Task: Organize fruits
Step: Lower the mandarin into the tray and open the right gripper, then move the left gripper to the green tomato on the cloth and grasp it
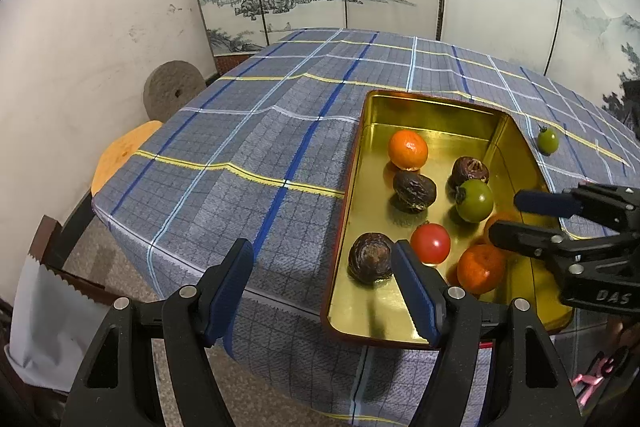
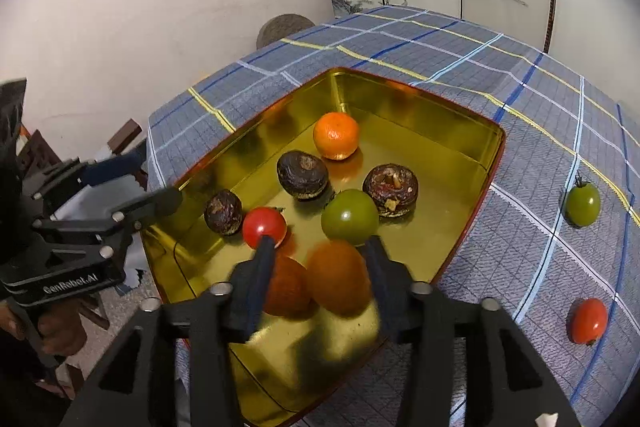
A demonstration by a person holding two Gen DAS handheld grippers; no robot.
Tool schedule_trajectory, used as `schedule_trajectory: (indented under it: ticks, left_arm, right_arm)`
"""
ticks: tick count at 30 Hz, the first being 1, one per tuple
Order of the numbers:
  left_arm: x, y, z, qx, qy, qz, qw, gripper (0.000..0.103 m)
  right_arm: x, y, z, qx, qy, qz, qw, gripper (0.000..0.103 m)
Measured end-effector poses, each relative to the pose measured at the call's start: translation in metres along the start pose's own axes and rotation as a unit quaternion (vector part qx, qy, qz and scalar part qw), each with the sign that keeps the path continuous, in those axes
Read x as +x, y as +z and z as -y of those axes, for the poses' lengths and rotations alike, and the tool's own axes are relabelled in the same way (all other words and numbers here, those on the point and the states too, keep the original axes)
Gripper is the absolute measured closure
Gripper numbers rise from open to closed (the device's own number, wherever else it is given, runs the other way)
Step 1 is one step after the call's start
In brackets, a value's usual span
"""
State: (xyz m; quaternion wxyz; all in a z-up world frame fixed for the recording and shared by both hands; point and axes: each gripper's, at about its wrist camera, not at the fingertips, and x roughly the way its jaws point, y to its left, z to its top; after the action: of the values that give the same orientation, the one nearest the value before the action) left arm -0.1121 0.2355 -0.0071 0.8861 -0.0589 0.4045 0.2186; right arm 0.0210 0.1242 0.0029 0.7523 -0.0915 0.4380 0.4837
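1. Filling the gold tin (image 2: 460, 131) is well under way: two tangerines, three dark shrivelled fruits, a red tomato (image 2: 264, 227) and a green tomato (image 2: 350, 215) lie inside.
2. The right gripper (image 2: 318, 263) hangs over the tin's near end, jaws apart around a blurred tangerine (image 2: 338, 277), apparently being released.
3. The left gripper (image 1: 322, 283) is open and empty at the tin's near left corner.
4. Left outside on the tablecloth (image 2: 540, 227), beyond the tin's right wall: another green tomato (image 2: 583, 205) and another red tomato (image 2: 589, 321).
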Motion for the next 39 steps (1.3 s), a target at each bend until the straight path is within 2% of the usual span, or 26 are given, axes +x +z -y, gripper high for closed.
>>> schedule_trajectory:
  ticks: [10, 20, 26, 30, 34, 39]
  left_arm:
    - [0.003, -0.001, 0.002, 0.006, 0.001, -0.003, 1.0, 0.031]
    - [0.001, 0.002, 0.008, 0.019, 0.005, -0.004, 0.9998, 0.031]
    - [-0.003, 0.004, 0.018, 0.036, 0.009, 0.0, 0.9993, 0.031]
    - [-0.007, 0.007, 0.028, 0.05, 0.01, 0.004, 0.9987, 0.031]
    - [-0.01, 0.013, 0.042, 0.068, 0.011, 0.009, 0.9976, 0.031]
    - [-0.016, 0.023, 0.066, 0.093, 0.007, 0.017, 0.9955, 0.031]
  right_arm:
    - [-0.017, 0.001, 0.0, 0.001, 0.005, 0.031, 1.0, 0.049]
    - [-0.051, -0.016, 0.016, 0.024, -0.016, 0.059, 0.998, 0.044]
    - [-0.078, -0.042, 0.043, 0.048, -0.059, 0.069, 0.995, 0.041]
    - [-0.096, -0.064, 0.077, 0.083, -0.092, 0.072, 0.99, 0.04]
    - [-0.116, -0.089, 0.122, 0.134, -0.132, 0.074, 0.979, 0.038]
    - [-0.135, -0.119, 0.174, 0.179, -0.211, 0.059, 0.959, 0.034]
